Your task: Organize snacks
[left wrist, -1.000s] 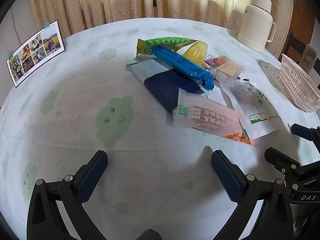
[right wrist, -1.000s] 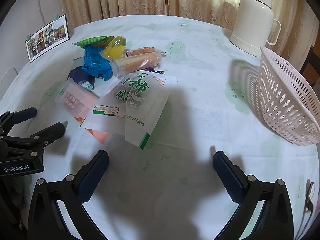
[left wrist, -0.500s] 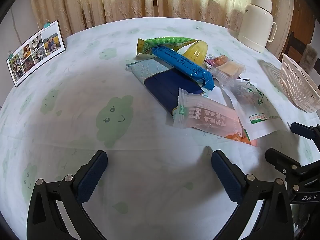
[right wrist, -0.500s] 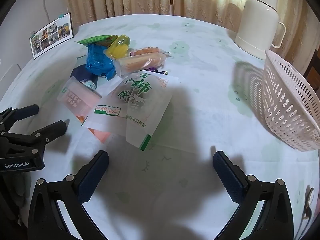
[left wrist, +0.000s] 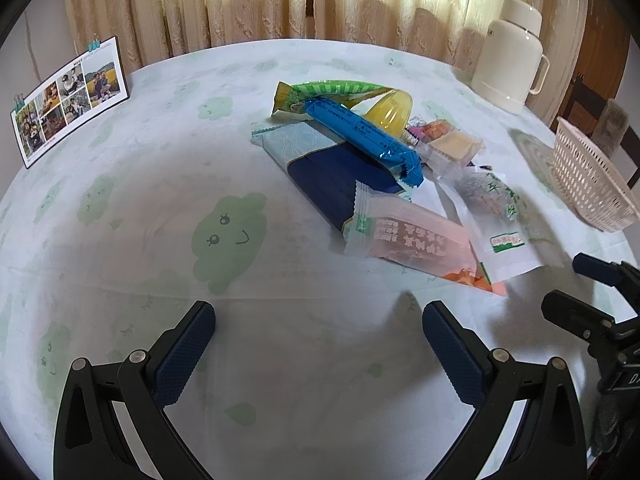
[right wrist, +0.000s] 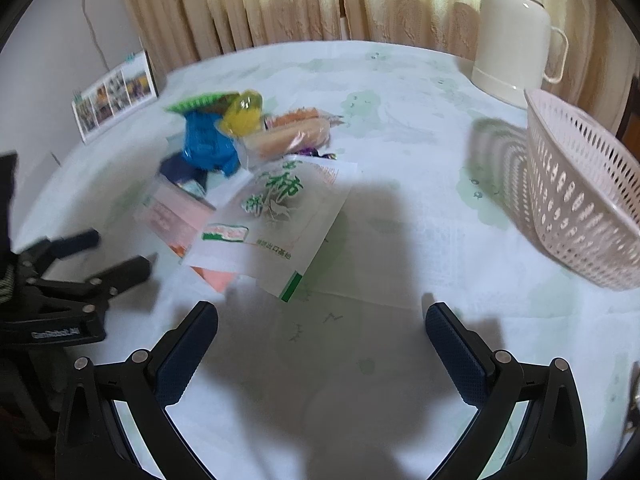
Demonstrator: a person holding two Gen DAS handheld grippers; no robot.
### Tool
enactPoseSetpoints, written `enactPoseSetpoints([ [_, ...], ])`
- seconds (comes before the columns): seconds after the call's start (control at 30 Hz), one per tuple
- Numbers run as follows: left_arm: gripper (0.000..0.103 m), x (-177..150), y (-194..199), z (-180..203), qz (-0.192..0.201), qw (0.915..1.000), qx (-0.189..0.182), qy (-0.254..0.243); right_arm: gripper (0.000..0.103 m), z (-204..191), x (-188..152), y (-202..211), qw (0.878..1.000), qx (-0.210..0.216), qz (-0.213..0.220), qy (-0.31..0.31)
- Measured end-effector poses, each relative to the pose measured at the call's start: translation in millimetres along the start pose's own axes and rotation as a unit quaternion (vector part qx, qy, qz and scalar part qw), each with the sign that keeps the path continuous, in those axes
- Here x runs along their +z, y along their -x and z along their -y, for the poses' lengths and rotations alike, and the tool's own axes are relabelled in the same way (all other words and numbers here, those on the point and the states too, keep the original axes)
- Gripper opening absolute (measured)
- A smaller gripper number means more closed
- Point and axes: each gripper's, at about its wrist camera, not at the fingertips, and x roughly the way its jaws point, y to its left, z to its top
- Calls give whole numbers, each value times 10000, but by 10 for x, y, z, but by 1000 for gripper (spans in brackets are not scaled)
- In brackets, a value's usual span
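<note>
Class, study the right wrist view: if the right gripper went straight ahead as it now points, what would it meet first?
Probably the white persimmon bag, whose near corner lies just ahead of the open right gripper; depth is uncertain, and bare tablecloth lies dead ahead.

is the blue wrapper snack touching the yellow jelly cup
Touching. The left wrist view shows the blue wrapper snack lying diagonally across the pile with its upper edge pressed against the base of the yellow jelly cup, no tablecloth visible between them.
</note>
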Motion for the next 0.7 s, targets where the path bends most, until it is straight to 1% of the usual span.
enactPoseSetpoints([
  [0.13, 103, -1, 39, -21, 126, 9999, -63, 65, 103, -9, 7, 53, 9999, -3, 150, -13],
  [0.23, 103, -15, 98, -35, 312, 9994, -49, 118, 103, 9, 42, 60, 9997, 46, 220, -120],
  [0.4, 103, -23, 184, -57, 569, 9982, -17, 192, 103, 23, 200, 11, 9988, 226, 260, -356],
  [0.47, 103, -27, 207, -75, 640, 9977, -14, 241, 103, -4, 271, -8, 9988, 200, 282, -359],
  [0.7, 103, -17, 226, -163, 688, 9964, -68, 482, 103, -100, 528, -199, 9990, 119, 144, -404],
])
